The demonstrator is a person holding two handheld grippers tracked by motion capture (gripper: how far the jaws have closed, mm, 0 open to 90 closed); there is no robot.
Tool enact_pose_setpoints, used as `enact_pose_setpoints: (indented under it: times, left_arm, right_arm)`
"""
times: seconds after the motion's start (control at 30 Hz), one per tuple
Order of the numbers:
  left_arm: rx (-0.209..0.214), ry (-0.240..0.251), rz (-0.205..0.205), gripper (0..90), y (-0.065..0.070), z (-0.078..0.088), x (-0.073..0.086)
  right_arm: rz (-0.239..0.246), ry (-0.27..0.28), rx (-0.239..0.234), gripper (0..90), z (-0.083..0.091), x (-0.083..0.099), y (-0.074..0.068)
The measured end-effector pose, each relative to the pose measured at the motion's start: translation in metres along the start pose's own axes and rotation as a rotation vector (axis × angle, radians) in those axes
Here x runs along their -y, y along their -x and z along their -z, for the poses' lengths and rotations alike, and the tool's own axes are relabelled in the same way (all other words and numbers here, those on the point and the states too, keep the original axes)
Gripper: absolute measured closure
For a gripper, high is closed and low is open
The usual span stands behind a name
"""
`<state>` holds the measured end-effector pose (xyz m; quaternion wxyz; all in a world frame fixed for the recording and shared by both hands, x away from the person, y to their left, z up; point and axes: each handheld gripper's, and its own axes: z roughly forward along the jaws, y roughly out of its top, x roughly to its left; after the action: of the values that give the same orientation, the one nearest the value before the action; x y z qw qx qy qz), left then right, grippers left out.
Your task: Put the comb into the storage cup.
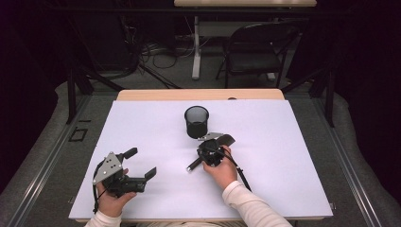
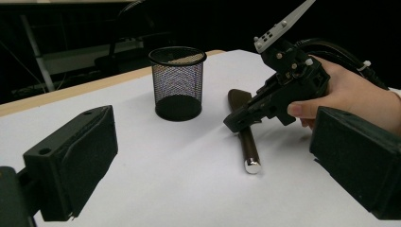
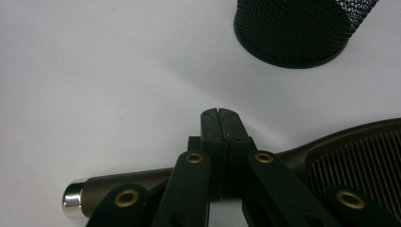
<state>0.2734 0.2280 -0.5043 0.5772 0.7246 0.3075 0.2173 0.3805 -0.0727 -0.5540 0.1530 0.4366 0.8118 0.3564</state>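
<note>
A dark utensil (image 1: 192,165) with a silver end cap and a ridged, slotted head (image 3: 359,156) lies flat on the white table sheet (image 1: 283,156). Just beyond it stands a black mesh cup (image 1: 196,121), upright and empty as far as I see. My right gripper (image 3: 220,118) is shut, jaws pressed together with nothing between them, pointing down right over the utensil's handle (image 3: 123,187). My left gripper (image 1: 141,162) rests open at the front left, well apart from both things. From there I see the cup (image 2: 178,82), the utensil (image 2: 248,146) and the right gripper (image 2: 231,125).
A wooden table edge (image 1: 198,94) runs behind the white sheet. On the floor behind the table stand a black chair (image 1: 255,52) and loose cables. Bare white sheet lies to the left and right of the cup.
</note>
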Motion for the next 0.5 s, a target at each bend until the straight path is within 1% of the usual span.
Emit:
enact_pose_setpoints:
  times: [0.03,0.07,0.13,0.37,0.5]
  left_arm:
    - [0.000,0.000,0.001,1.9,0.0000,0.0000,0.0000]
    - [0.000,0.000,0.001,1.9,-0.0001,0.0000,0.0000]
    - [0.000,0.001,0.001,1.9,0.0000,0.0000,0.0000]
    - [-0.001,0.001,-0.001,1.9,0.0004,-0.0002,0.0001]
    - [-0.001,0.002,0.001,1.9,0.0002,-0.0001,0.0001]
  right_arm:
    - [-0.001,-0.003,-0.002,90.0,0.0013,0.0008,0.0003]
    - [0.000,0.006,-0.003,90.0,0.0012,0.0014,0.0006]
    - [-0.004,-0.002,-0.003,90.0,0.0031,0.0022,0.0014]
    - [-0.016,0.001,-0.014,90.0,0.0062,0.0048,0.0040]
    - [-0.011,-0.014,-0.015,90.0,0.0093,0.0063,0.0044]
